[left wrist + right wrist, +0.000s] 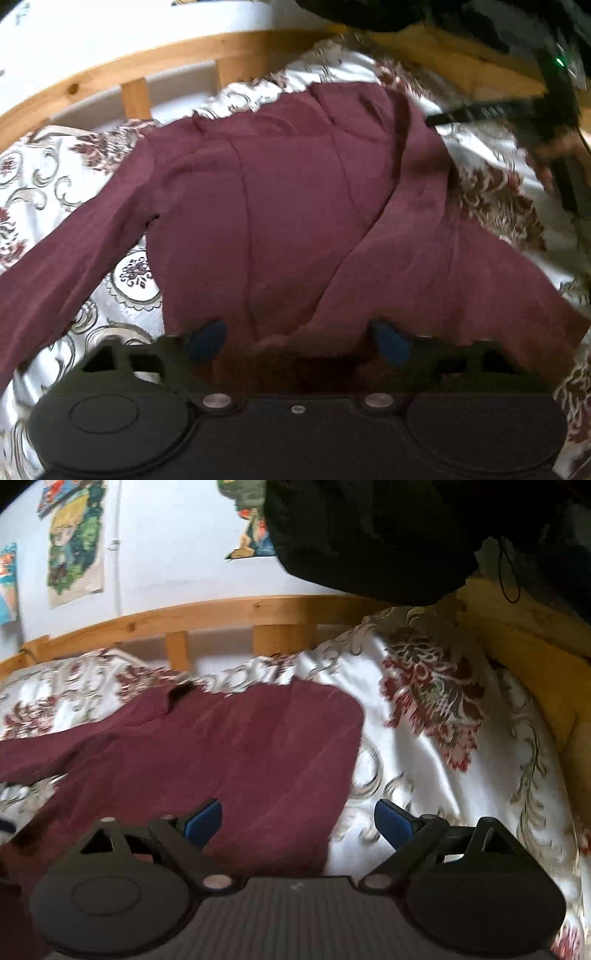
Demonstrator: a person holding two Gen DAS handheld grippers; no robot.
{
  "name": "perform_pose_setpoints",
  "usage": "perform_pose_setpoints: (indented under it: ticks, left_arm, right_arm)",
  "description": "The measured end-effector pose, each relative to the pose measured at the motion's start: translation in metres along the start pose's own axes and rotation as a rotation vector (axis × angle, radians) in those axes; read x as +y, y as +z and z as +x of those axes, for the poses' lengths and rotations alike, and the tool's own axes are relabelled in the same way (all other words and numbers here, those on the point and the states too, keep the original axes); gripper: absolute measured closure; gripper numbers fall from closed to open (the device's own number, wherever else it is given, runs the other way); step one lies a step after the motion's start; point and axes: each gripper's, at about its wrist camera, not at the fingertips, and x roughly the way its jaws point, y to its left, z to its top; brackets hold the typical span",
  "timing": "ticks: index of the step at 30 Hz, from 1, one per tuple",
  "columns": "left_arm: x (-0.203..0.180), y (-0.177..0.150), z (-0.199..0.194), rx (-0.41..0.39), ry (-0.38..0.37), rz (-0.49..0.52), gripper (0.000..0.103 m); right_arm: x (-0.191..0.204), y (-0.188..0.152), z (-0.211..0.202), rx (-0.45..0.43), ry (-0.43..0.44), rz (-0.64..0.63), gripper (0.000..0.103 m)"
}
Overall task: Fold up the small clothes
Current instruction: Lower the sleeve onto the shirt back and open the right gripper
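Observation:
A maroon long-sleeved top (280,206) lies spread on a floral bedspread (48,184). One sleeve runs out to the lower left, the other is folded across the right side of the body. My left gripper (299,341) is open, its blue pads (207,341) wide apart over the near edge of the top. In the right wrist view the top (207,746) lies to the left and centre. My right gripper (299,823) is open above its right edge, one pad over cloth, the other pad (393,823) over the bedspread (443,738).
A wooden bed rail (147,62) (221,613) runs along the far side below a white wall with coloured posters (74,542). A dark-clothed person (369,535) fills the upper right. The other gripper's black body (517,110) shows at the right.

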Motion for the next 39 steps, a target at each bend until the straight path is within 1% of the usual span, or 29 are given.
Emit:
perform_pose_setpoints:
  ticks: [1,2,3,4,5,6,7,8,10,12,14,16,17,18,19,20,21,22,23,24,26,28,30,31,32,34,36,37,39]
  left_arm:
    - [0.003,0.001,0.001,0.003,-0.020,-0.001,0.036]
    - [0.004,0.002,0.002,0.002,-0.046,-0.005,0.047]
    - [0.006,0.003,0.002,0.004,-0.070,-0.011,0.054]
    - [0.006,0.004,0.003,0.005,-0.085,-0.019,0.058]
    - [0.007,0.006,0.004,0.012,-0.100,-0.033,0.068]
    - [0.008,0.007,0.006,0.024,-0.112,-0.053,0.078]
    - [0.009,0.009,0.006,0.033,-0.123,-0.080,0.081]
    - [0.011,0.010,0.006,0.036,-0.137,-0.114,0.084]
    - [0.017,0.013,0.002,0.031,-0.170,-0.183,0.085]
    - [0.020,0.016,0.000,0.028,-0.165,-0.219,0.086]
    - [0.025,0.020,0.004,0.041,-0.142,-0.251,0.086]
    - [0.030,0.022,0.011,0.055,-0.120,-0.283,0.085]
    - [0.031,0.022,0.015,0.065,-0.101,-0.289,0.079]
    - [0.032,0.021,0.018,0.075,-0.078,-0.293,0.070]
    - [0.034,0.020,0.020,0.079,-0.054,-0.301,0.064]
    - [0.036,0.018,0.020,0.078,-0.037,-0.314,0.054]
    - [0.037,0.016,0.019,0.075,-0.035,-0.326,0.048]
    - [0.039,0.015,0.017,0.070,-0.039,-0.337,0.045]
    - [0.040,0.013,0.016,0.066,-0.040,-0.346,0.040]
    - [0.041,0.012,0.014,0.064,-0.034,-0.349,0.039]
    - [0.041,0.011,0.013,0.065,-0.012,-0.343,0.039]
    - [0.041,0.008,0.015,0.082,0.021,-0.346,0.039]
    - [0.043,0.006,0.018,0.098,0.032,-0.376,0.039]
    - [0.044,0.004,0.019,0.101,0.031,-0.392,0.039]
    - [0.045,0.003,0.021,0.103,0.031,-0.404,0.039]
    - [0.044,0.001,0.023,0.104,0.036,-0.409,0.039]
    - [0.042,0.000,0.024,0.103,0.046,-0.407,0.038]
    - [0.041,-0.001,0.025,0.104,0.051,-0.407,0.038]
    - [0.040,-0.001,0.026,0.102,0.059,-0.405,0.034]
  right_arm:
    - [-0.001,0.003,0.007,-0.004,-0.007,-0.007,0.019]
    - [-0.002,0.005,0.015,0.000,-0.012,-0.009,0.023]
    - [-0.003,0.007,0.022,0.010,-0.013,-0.002,0.025]
    - [-0.006,0.009,0.028,0.021,-0.010,0.011,0.035]
    - [-0.007,0.011,0.032,0.028,-0.007,0.023,0.056]
    - [-0.010,0.013,0.035,0.032,-0.010,0.038,0.070]
    - [-0.013,0.016,0.036,0.028,-0.017,0.058,0.091]
    - [-0.018,0.019,0.034,0.006,-0.017,0.090,0.092]
    - [-0.027,0.025,0.027,-0.064,-0.021,0.148,0.094]
    - [-0.035,0.031,0.026,-0.103,-0.052,0.168,0.094]
    - [-0.042,0.033,0.033,-0.093,-0.058,0.186,0.094]
    - [-0.047,0.030,0.044,-0.055,-0.062,0.204,0.094]
    - [-0.049,0.027,0.048,-0.034,-0.058,0.215,0.093]
    - [-0.052,0.024,0.049,-0.018,-0.048,0.233,0.090]
    - [-0.054,0.021,0.048,-0.016,-0.038,0.254,0.079]
    - [-0.057,0.017,0.044,-0.022,-0.018,0.275,0.057]
    - [-0.058,0.013,0.039,-0.031,0.005,0.286,0.047]
    - [-0.058,0.009,0.033,-0.041,0.036,0.288,0.038]
    - [-0.057,0.004,0.027,-0.038,0.064,0.273,0.036]
    - [-0.055,0.000,0.022,-0.026,0.082,0.246,0.036]
    - [-0.047,-0.009,0.019,0.005,0.095,0.183,0.034]
    - [-0.039,-0.018,0.023,0.064,0.097,0.131,0.034]
    - [-0.033,-0.025,0.029,0.130,0.090,0.112,0.047]
    - [-0.032,-0.027,0.030,0.143,0.095,0.107,0.067]
    - [-0.030,-0.028,0.026,0.135,0.102,0.106,0.083]
    - [-0.032,-0.025,0.016,0.113,0.097,0.173,0.086]
    - [-0.043,-0.026,0.012,0.126,0.107,0.311,0.086]
    - [-0.046,-0.029,0.015,0.144,0.104,0.353,0.086]
    - [-0.049,-0.035,0.022,0.152,0.087,0.379,0.084]
